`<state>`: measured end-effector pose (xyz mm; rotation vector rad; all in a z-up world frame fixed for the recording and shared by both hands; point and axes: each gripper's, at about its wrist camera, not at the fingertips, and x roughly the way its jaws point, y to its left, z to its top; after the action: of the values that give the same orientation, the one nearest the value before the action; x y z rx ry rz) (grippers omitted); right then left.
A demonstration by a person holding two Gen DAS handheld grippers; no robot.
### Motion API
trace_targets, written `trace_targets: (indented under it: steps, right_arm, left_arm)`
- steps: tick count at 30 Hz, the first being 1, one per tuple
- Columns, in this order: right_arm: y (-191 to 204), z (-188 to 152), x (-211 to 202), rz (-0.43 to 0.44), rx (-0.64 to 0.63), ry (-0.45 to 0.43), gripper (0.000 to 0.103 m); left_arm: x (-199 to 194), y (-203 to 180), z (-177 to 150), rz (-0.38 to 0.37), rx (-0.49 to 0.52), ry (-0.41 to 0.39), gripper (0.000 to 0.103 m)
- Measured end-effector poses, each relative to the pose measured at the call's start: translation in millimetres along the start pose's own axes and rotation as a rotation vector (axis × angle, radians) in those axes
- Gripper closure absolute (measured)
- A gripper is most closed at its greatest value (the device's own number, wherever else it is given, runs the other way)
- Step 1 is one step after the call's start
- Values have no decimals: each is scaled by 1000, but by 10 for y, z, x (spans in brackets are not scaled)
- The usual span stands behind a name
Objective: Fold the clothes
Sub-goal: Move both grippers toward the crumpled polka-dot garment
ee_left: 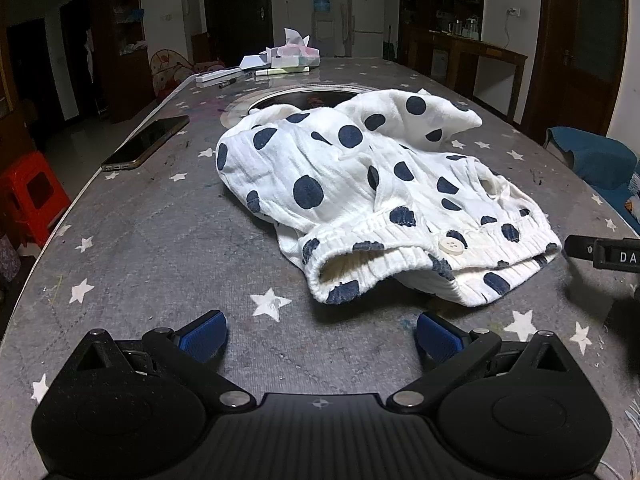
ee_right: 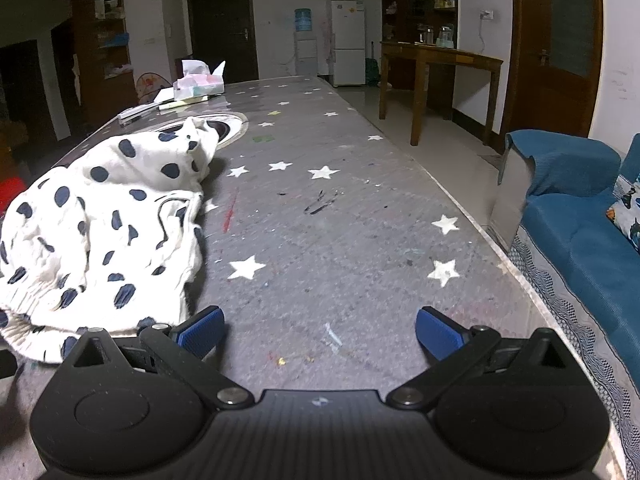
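A grey star-printed bench (ee_left: 160, 248) carries a crumpled white navy-dotted garment (ee_left: 360, 184), a dark phone (ee_left: 146, 143) left, and a tissue box (ee_left: 294, 56) far.

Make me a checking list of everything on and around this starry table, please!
Surface: grey star-print table, scuffed, with marker marks.
Job's things: white dotted garment, crumpled, unfolded, button showing.
Clutter: phone at the left edge; tissue box and papers at the far end.
Grippers: left tool open, empty, short of the garment; right tool open, empty, over bare table beside it.
Cables: nothing seen.
Surroundings: blue sofa, red stool, fridge.
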<state>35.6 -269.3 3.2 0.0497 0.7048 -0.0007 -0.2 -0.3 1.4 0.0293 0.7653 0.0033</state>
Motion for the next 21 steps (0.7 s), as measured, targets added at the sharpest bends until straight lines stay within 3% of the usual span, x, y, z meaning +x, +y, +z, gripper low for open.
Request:
trace_targets:
  steps: [21]
  right_arm:
    - [143,-133,-256,48,-27,-7,0]
  left_arm:
    - [-139,-25,-47,-4,3,-6,0]
